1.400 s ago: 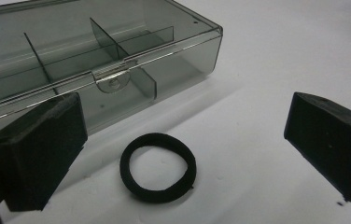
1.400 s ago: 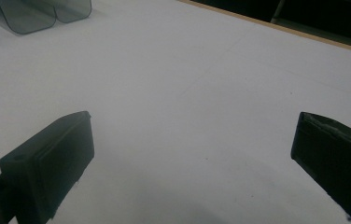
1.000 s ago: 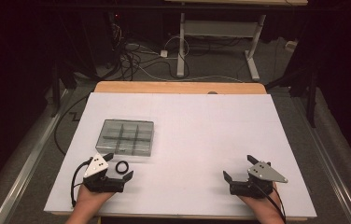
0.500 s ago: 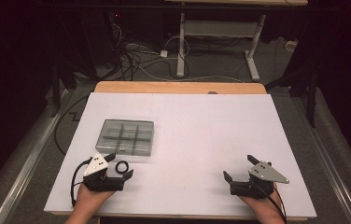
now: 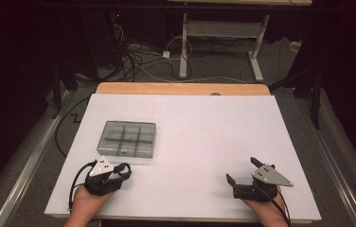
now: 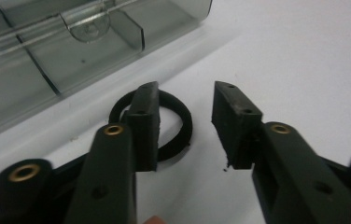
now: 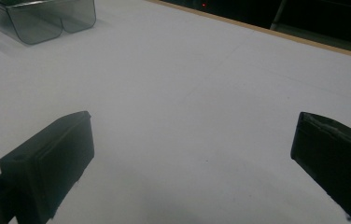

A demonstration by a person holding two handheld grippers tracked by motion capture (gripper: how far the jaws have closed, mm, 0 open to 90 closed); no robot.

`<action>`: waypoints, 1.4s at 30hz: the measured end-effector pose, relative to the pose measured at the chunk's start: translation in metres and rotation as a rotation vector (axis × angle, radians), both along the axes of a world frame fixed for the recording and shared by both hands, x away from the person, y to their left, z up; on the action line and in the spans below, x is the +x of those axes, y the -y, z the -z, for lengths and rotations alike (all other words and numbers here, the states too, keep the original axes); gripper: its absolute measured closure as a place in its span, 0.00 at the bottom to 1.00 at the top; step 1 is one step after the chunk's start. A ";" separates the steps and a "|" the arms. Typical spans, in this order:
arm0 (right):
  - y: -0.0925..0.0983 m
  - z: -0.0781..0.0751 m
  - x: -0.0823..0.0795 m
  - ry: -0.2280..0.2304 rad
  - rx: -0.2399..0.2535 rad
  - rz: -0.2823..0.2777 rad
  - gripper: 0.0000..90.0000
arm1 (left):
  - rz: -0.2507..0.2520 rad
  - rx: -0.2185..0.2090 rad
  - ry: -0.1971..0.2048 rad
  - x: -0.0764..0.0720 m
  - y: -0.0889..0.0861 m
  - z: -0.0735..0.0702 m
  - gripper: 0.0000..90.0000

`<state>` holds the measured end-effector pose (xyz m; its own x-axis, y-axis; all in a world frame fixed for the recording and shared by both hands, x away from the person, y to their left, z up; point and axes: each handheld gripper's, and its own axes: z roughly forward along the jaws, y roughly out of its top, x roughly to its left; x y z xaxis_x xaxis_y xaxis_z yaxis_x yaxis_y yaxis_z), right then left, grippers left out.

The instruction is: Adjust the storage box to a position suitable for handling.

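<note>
So our left hand-held gripper [image 6: 183,126] has just been closing, one jaw inside the black ring [image 6: 176,122] and one outside, pads not yet pinching, near the tabletop's [image 5: 204,123] front-left corner. Beside it, the compartment box [image 5: 129,138] awaits; our right hand-held gripper [image 5: 242,174] idles wide by the front edge.

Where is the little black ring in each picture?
High view: the black ring lies on the white table, at the tip of the left gripper, just in front of the clear divided box.
Left gripper view: the ring lies flat, one jaw standing inside its loop.
Right gripper view: I cannot find it.
Shared landmark: the clear divided box.
</note>
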<state>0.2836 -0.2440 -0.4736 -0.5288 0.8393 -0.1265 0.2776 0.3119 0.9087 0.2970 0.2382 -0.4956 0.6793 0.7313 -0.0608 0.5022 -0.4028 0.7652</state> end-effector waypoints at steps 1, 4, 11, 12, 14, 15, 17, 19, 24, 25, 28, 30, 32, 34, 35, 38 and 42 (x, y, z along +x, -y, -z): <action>0.000 0.000 0.000 0.000 0.002 0.001 0.00 | 0.001 -0.002 -0.017 0.001 0.000 0.001 0.72; 0.000 0.000 0.000 0.001 0.004 -0.001 0.00 | 0.004 0.018 -0.050 0.005 0.002 0.002 0.78; -0.001 0.000 -0.001 0.003 0.003 -0.003 0.00 | -0.022 0.015 -0.079 0.008 0.001 0.003 0.93; -0.001 0.000 -0.001 0.003 0.004 -0.003 0.00 | -0.021 0.013 -0.083 0.009 0.000 0.003 0.94; -0.001 0.000 -0.001 0.005 0.004 -0.004 0.00 | -0.012 0.018 -0.077 0.008 0.001 0.002 0.95; -0.001 -0.001 -0.001 0.005 0.005 -0.005 0.00 | -0.006 0.018 -0.072 0.007 0.001 0.002 0.95; -0.001 -0.001 -0.002 0.008 0.006 -0.006 0.00 | 0.004 0.017 -0.068 0.005 0.002 0.001 0.95; -0.001 -0.001 -0.002 0.010 0.005 -0.006 0.00 | 0.028 -0.005 -0.055 0.000 0.007 -0.002 0.95; -0.001 -0.002 -0.004 0.014 0.008 -0.005 0.00 | 0.112 -0.038 -0.039 -0.022 0.027 -0.009 0.95; -0.001 -0.002 -0.004 0.014 0.008 -0.005 0.00 | 0.144 -0.035 -0.035 -0.028 0.035 -0.010 0.95; 0.000 -0.002 -0.004 0.015 0.012 -0.005 0.00 | 0.201 -0.025 -0.036 -0.035 0.052 -0.010 0.95; 0.000 -0.002 -0.004 0.014 0.011 -0.001 0.00 | 0.230 -0.025 -0.051 -0.036 0.059 -0.008 0.95; 0.000 -0.003 -0.005 0.017 0.010 -0.004 0.00 | 0.248 -0.022 -0.070 -0.036 0.062 -0.005 0.95; 0.000 -0.003 -0.005 0.019 0.012 -0.003 0.00 | 0.254 -0.019 -0.084 -0.036 0.064 -0.003 0.95; 0.000 -0.003 -0.005 0.018 0.012 -0.002 0.00 | 0.255 -0.015 -0.087 -0.035 0.064 -0.003 0.95; 0.000 -0.002 -0.004 0.016 0.014 -0.003 0.00 | 0.262 -0.011 -0.105 -0.033 0.064 0.000 0.94; -0.002 -0.002 -0.005 0.014 0.013 -0.006 0.00 | 0.261 -0.028 -0.107 -0.031 0.061 0.001 0.85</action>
